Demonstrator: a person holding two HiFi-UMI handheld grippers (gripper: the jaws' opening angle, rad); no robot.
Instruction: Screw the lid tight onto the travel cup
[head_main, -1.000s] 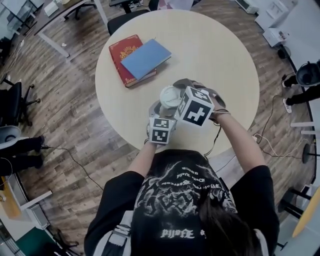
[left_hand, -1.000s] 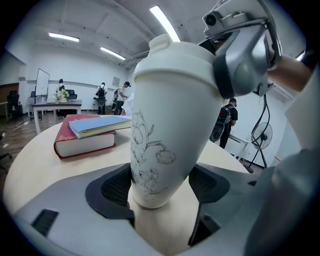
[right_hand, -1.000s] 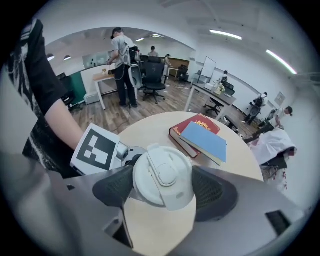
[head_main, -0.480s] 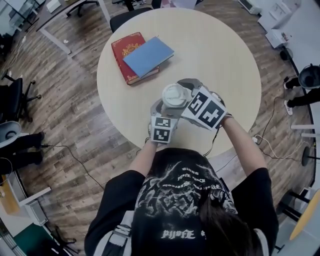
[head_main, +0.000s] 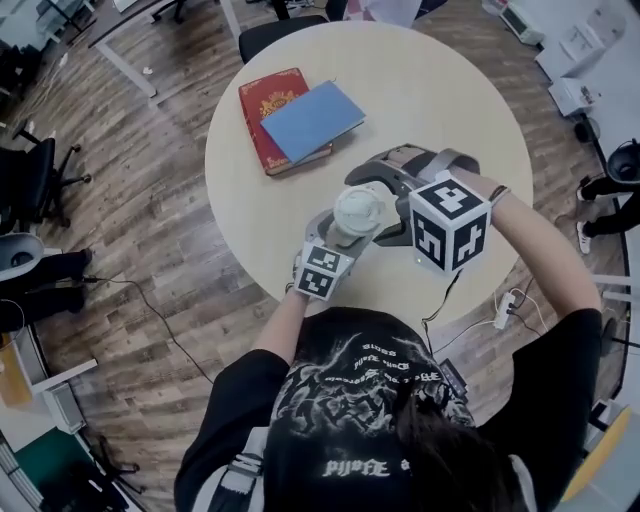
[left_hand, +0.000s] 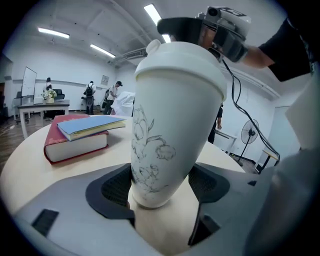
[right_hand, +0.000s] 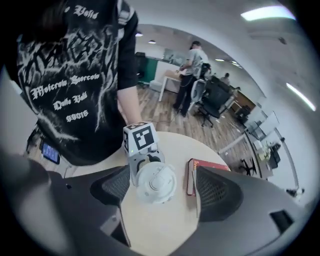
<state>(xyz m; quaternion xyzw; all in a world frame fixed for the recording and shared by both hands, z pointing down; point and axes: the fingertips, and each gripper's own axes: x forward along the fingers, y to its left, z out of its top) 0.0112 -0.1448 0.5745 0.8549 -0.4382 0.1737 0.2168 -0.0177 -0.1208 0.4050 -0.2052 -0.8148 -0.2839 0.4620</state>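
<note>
**Right claw over the lid, opening, looking down the cup's axis**

I'm starting wide: the round worktop (head_main: 430, 90) is carrying everything, with a red book (head_main: 262, 125) and a blue book (head_main: 312, 118) stacked on it at the far left, well apart from the action.

Nearer my side, the travel cup (left_hand: 170, 125) is standing with its long axis roughly upright. My left claw (left_hand: 162, 187) is clamping it low on the body, pads pressing in from either side near the base. The foot looks to be just clear of the worktop, though I can't be sure.

Now the part that matters. My right claw (right_hand: 161, 186) is hanging above the cup and pointing down along that upright axis, so its camera is staring straight onto the white lid (right_hand: 156, 182). The jaws are opening as I speak. The lid is showing between them but below, and neither pad is touching it. This claw is holding nothing.

The lid is sitting on the cup's mouth, and I can't tell how far it is threaded.

My read is that the right claw is the one placed for the lid. It needs to drop straight down the axis until the pads are bracketing the rim, while the left is keeping the body from turning.
</note>
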